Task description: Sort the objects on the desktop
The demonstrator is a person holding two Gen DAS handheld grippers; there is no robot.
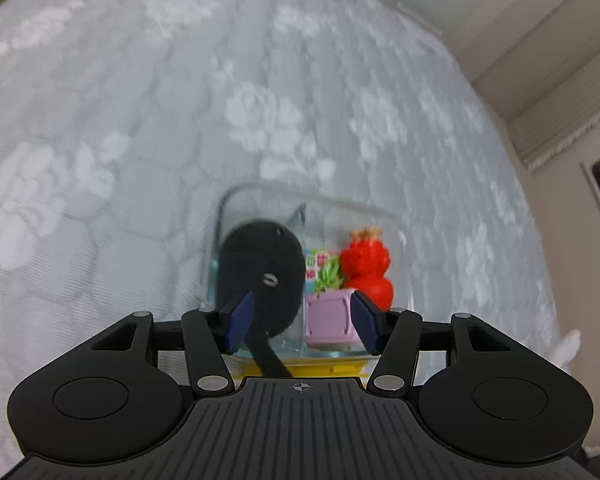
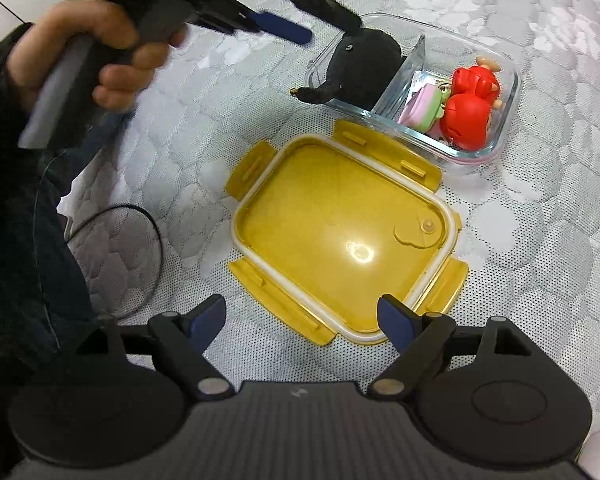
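Nearest, right hand-held gripper (image 2: pixel 302 326): jaws spread, empty, over yellow lid (image 2: pixel 340 236) lying inside-up on bed (image 2: pixel 520 240). At one o'clock, glass container (image 2: pixel 512 92): black pouch (image 2: pixel 364 66) in left compartment, red figures (image 2: pixel 466 120) right. Left hand-held gripper (image 1: pixel 302 322) open, holding nothing. Sorting seemingly done; lidding left.

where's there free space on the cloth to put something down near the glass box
Bare quilted cloth lies right of the yellow lid, and more beyond the glass box in the left wrist view. Left of the lid is a black cable loop. The box is crowded: black pouch in one compartment, red figures in the other. The lid sits close against it.
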